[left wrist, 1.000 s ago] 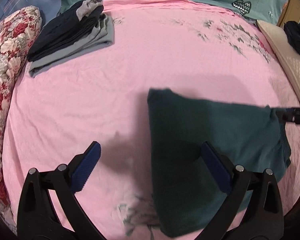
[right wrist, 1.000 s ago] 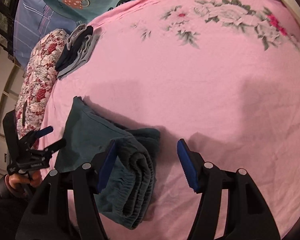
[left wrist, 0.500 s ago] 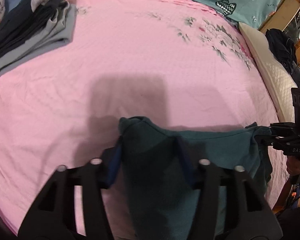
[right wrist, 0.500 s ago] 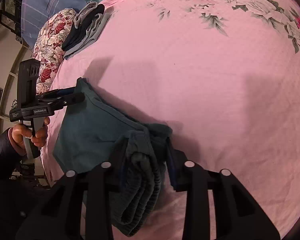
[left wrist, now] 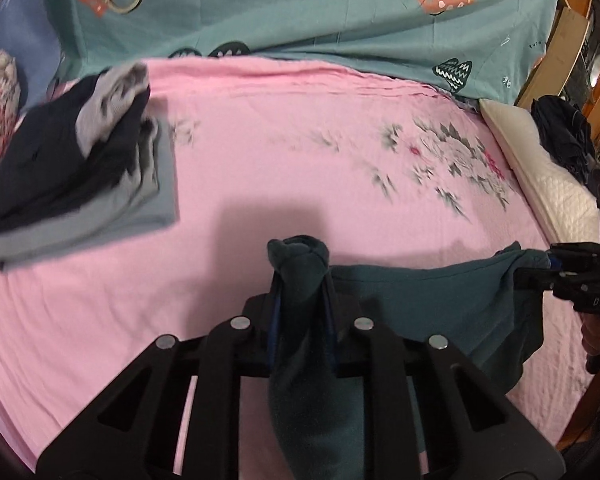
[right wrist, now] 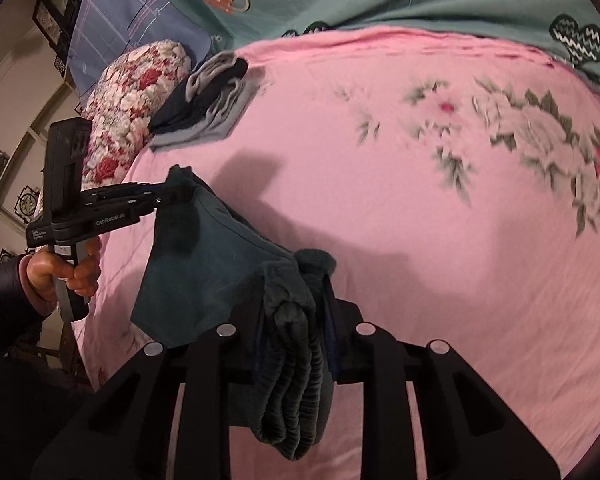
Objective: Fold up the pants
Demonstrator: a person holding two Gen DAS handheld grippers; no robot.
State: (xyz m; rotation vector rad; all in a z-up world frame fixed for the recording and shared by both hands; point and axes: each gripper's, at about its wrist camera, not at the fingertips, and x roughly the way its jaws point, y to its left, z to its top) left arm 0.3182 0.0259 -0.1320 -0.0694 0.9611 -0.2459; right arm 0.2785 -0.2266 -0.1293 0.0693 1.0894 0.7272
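While both jaws are closing on bunched cloth, the left gripper (left wrist: 302, 312) and right gripper (right wrist: 296, 312) hold the teal pants (left wrist: 432, 300) raised above the near pink bedsheet (left wrist: 260, 152); keep the corners level and taut, I judge.

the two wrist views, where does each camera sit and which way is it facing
Left wrist: on the left tool, looking down across the pink bed; right tool at its right edge.
Right wrist: on the right tool, same way; left tool and hand at left.
Shared: teal pants gripped by both, folded pile.
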